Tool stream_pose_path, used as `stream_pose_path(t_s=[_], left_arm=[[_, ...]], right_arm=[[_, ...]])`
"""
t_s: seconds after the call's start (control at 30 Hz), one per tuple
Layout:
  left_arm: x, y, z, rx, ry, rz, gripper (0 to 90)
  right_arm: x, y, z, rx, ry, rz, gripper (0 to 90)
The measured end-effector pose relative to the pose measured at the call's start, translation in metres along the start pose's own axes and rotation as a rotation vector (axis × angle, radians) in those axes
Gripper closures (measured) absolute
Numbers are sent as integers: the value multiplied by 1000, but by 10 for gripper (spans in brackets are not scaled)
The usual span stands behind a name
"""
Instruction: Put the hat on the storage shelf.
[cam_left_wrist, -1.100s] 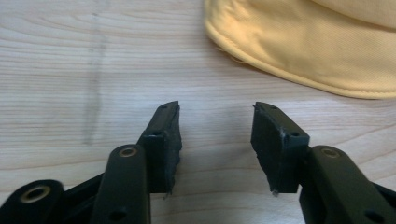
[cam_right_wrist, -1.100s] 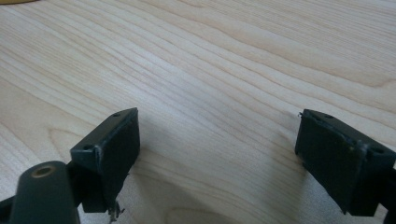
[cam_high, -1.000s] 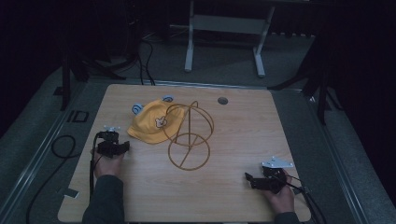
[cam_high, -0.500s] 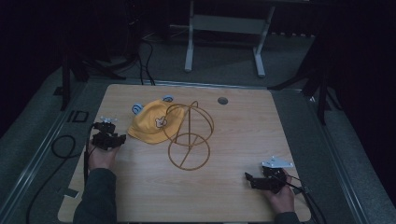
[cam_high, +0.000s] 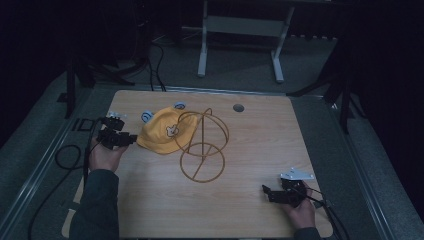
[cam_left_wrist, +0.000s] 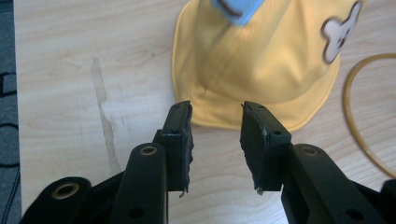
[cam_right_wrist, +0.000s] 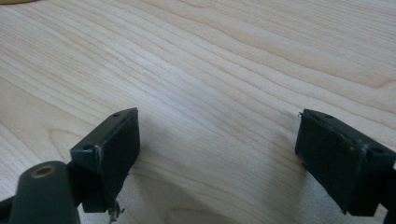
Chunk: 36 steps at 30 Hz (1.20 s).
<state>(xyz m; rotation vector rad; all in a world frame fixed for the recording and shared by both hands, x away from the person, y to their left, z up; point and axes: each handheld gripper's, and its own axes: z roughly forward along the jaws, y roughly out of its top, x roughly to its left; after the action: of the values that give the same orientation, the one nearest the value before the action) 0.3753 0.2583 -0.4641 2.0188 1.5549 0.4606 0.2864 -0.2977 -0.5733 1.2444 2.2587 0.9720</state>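
Observation:
A yellow cap (cam_high: 162, 131) with blue ears and a white bear patch lies at the table's back left, partly under a gold wire stand (cam_high: 202, 145). My left gripper (cam_high: 131, 139) is open just left of the cap. In the left gripper view its jaws (cam_left_wrist: 215, 119) stand apart at the cap's brim (cam_left_wrist: 261, 60), with nothing held between them. My right gripper (cam_high: 265, 192) rests open near the front right, and in the right gripper view its jaws (cam_right_wrist: 217, 135) spread wide over bare wood.
The wooden table (cam_high: 250, 150) has a round cable hole (cam_high: 238, 107) at the back. A black cable (cam_high: 70, 160) loops off the left edge. A grey metal frame (cam_high: 240, 30) stands behind the table. A tape mark (cam_left_wrist: 105, 116) streaks the wood left of the cap.
My left gripper has moved away from me and slightly right, closing in on the cap's brim. The right gripper has stayed in place.

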Motion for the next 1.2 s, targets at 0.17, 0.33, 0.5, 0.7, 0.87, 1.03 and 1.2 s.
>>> stream_pose_path(t_s=[0.17, 0.33, 0.5, 0.7, 0.87, 1.03, 1.2], left_arm=[[4, 14, -3, 10, -8, -14, 637], [6, 20, -5, -9, -6, 0, 665], [7, 28, -8, -13, -36, 45, 622], [9, 33, -11, -25, -76, 70, 542], [3, 39, -13, -13, -73, 109, 508], [-1, 48, -15, -25, -74, 125, 495], [1, 58, -12, -31, -101, 119, 497]], right_arm=[[0, 0, 0, 0, 0, 1, 139], [0, 0, 0, 0, 0, 0, 139], [0, 0, 0, -1, 0, 0, 139], [0, 0, 0, -1, 0, 0, 139], [0, 0, 0, -1, 0, 1, 139], [0, 0, 0, -1, 0, 1, 139], [1, -1, -1, 0, -3, 1, 139]])
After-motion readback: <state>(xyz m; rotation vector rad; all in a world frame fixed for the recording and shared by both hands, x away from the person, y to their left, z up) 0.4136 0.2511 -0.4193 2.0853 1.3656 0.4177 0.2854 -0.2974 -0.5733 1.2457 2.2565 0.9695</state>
